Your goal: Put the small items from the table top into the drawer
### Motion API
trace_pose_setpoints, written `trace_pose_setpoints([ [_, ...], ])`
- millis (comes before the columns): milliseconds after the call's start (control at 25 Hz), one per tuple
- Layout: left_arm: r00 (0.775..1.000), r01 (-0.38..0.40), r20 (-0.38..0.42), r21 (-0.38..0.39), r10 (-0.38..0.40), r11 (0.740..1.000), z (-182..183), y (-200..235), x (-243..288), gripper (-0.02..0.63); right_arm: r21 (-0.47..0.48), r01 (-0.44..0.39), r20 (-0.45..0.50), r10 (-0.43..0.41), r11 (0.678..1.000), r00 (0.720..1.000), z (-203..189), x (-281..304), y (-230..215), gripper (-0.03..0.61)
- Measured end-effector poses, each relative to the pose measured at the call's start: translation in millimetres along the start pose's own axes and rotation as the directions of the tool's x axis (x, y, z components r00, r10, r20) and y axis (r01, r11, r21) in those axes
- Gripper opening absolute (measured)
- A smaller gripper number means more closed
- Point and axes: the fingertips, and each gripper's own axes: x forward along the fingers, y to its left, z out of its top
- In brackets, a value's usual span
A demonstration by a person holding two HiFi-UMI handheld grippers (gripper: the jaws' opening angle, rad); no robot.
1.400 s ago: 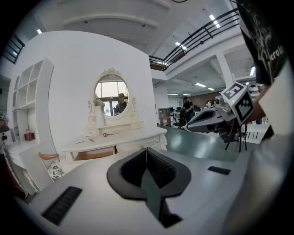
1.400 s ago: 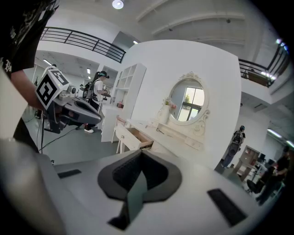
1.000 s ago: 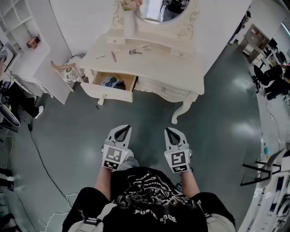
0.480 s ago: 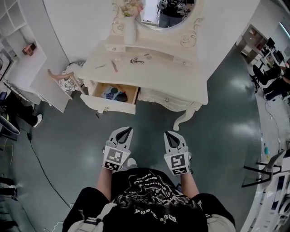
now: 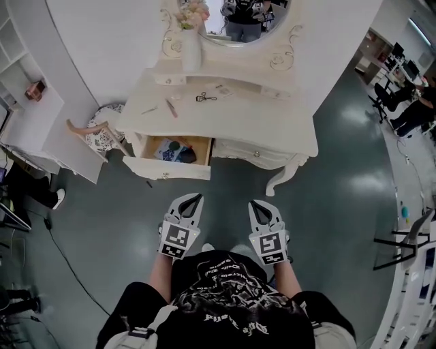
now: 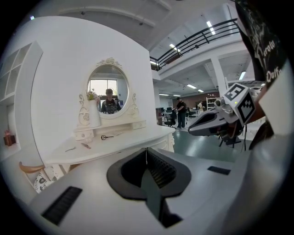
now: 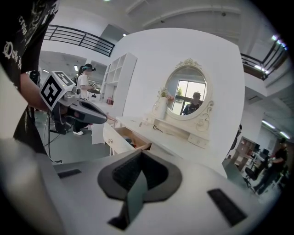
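A white dressing table [image 5: 272, 123] stands ahead of me, its left drawer [image 5: 174, 151] pulled open with dark and blue things inside. On the table top lie a black scissor-like tool [image 5: 204, 97], a pink stick [image 5: 171, 108] and a small grey piece [image 5: 149, 110]. My left gripper [image 5: 193, 199] and right gripper [image 5: 255, 204] are held side by side over the floor, well short of the table, both shut and empty. The left gripper view shows its jaws [image 6: 147, 150] meeting, with the black tool [image 6: 106, 137] far off. In the right gripper view the jaws [image 7: 140, 153] also meet, before the open drawer [image 7: 126, 137].
A vase of flowers [image 5: 191, 41] and an oval mirror [image 5: 245, 17] stand at the table's back. A stool with a patterned cushion [image 5: 102, 126] and white shelves [image 5: 27, 88] are to the left. A cable [image 5: 61, 238] runs over the floor; a black frame [image 5: 409, 232] stands at right.
The dressing table has come nearer and sits lower in the head view. Both grippers have travelled toward it together, still shut and side by side.
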Motion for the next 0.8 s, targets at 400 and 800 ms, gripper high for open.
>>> trace_pose_setpoints([
  [400, 1.0, 0.023, 0.005, -0.009, -0.023, 1.0, -2, 6, 6, 0.017, 0.002, 0.019, -0.036, -0.019, 1.0, 0.999, -1, 3, 1, 0.009],
  [800, 1.0, -0.01, -0.02, -0.023, 0.009, 1.0, -5, 14, 20, 0.017, -0.002, -0.028, -0.029, 0.028, 1.0, 0.999, -1, 25, -9, 0.009],
])
